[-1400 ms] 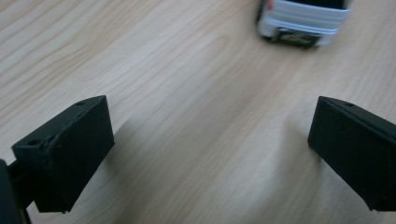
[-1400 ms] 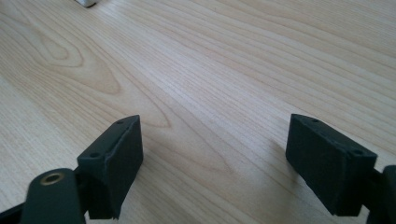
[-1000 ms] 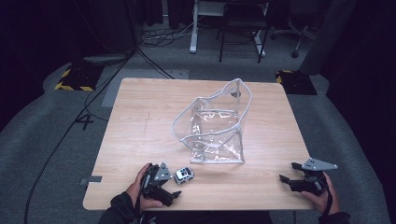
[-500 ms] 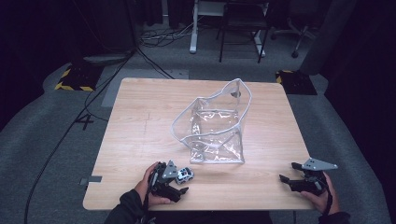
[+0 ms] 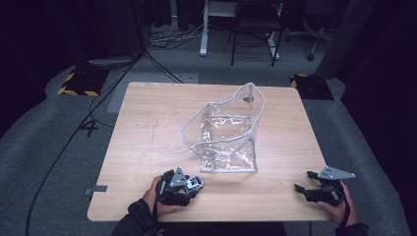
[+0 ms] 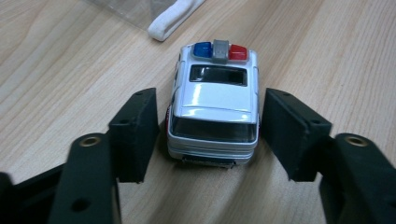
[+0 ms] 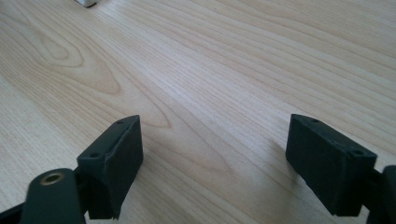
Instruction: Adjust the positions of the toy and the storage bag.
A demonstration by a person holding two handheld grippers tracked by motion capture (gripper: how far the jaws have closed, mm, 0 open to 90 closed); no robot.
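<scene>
White toy police car [image 6: 214, 109] with a blue and a red roof light stands on its wheels on the light wood table [image 5: 147, 142], near the front edge on the person's left side, just in front of the lower left corner of the clear plastic bag [image 5: 227, 132]. In the high view the car [image 5: 195, 183] sits at the tip of the left gripper [image 5: 189, 184], which the left hand [image 5: 156, 196] holds low over the table. In the left gripper view the car's rear end lies between the two black jaws, one on each flank; the jaws have just been closing in on it. The left jaw looks to be at the car's side, while a narrow strip of table shows between the right jaw and the car, so a firm pinch cannot be confirmed. The white-edged rim of the bag [image 6: 175, 21] lies just past the car's nose, apart from it. The right gripper [image 5: 307, 183] rests near the front right corner of the table, well apart from car and bag; in its own view the right gripper [image 7: 215, 154] has its jaws spread wide with bare wood between them.
</scene>
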